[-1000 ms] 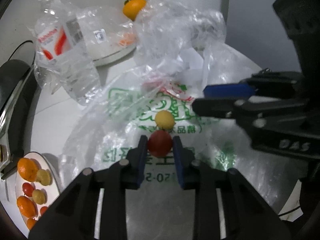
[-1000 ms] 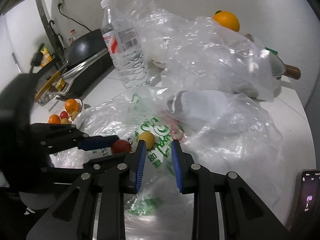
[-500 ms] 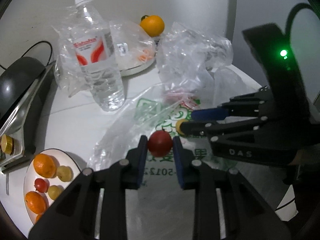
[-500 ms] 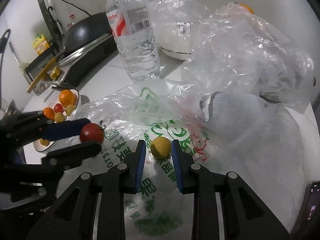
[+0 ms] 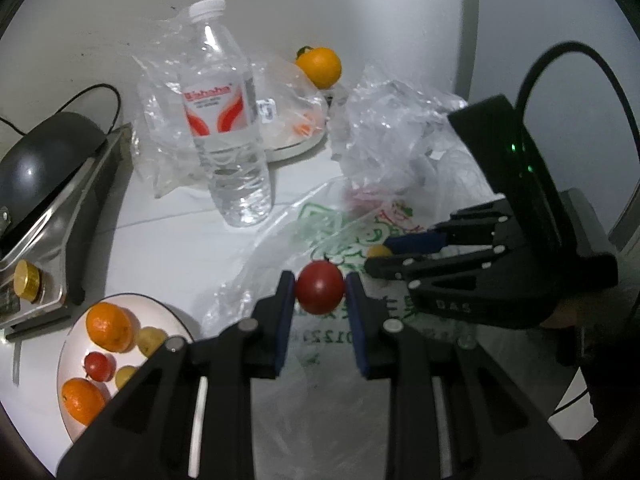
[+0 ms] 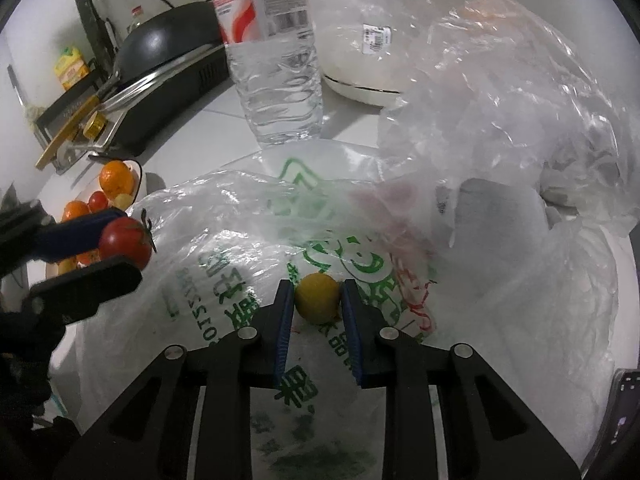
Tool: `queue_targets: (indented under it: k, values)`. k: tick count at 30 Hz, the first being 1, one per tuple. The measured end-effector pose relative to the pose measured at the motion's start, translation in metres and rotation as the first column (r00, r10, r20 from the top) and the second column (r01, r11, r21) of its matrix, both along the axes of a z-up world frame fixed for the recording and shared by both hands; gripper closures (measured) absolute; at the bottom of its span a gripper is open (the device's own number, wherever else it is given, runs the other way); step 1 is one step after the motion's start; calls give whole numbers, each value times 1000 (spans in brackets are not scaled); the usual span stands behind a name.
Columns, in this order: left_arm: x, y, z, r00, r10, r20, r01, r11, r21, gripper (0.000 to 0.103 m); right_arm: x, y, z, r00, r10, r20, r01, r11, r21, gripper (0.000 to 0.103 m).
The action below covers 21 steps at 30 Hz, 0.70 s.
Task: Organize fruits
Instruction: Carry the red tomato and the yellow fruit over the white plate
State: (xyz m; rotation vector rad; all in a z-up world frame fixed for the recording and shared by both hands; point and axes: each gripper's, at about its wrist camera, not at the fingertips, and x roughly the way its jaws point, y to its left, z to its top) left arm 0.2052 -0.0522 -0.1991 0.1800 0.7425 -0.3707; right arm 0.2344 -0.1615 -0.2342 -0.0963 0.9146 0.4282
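Note:
My left gripper (image 5: 320, 294) is shut on a red cherry tomato (image 5: 320, 287) and holds it above the printed plastic bag (image 5: 352, 224). The tomato also shows in the right wrist view (image 6: 126, 242). My right gripper (image 6: 317, 298) is shut on a small yellow fruit (image 6: 318, 298) resting on the bag (image 6: 224, 240). The yellow fruit peeks out between the right gripper's jaws in the left wrist view (image 5: 378, 251). A white plate (image 5: 66, 354) at lower left holds oranges, a red tomato and yellow fruits. Another orange (image 5: 320, 66) sits at the back.
A water bottle (image 5: 224, 120) stands behind the bag. Crumpled clear bags (image 6: 500, 92) cover a white bowl (image 6: 360, 88) at the back. A black pan on a stove (image 5: 44, 168) sits at the left. A phone edge (image 6: 624, 408) lies at the right.
My left gripper has lifted the red tomato and pulled back leftward, bringing the plate into view. My right gripper has moved forward and closed on the yellow fruit.

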Motion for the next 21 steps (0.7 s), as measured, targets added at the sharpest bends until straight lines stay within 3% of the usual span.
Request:
queue_targets:
  k: [21]
  values:
    - [-56,43,34,994,30,105,-25,998,-53,77,-56,42,54,992,14,124,-12,1000,-15,77]
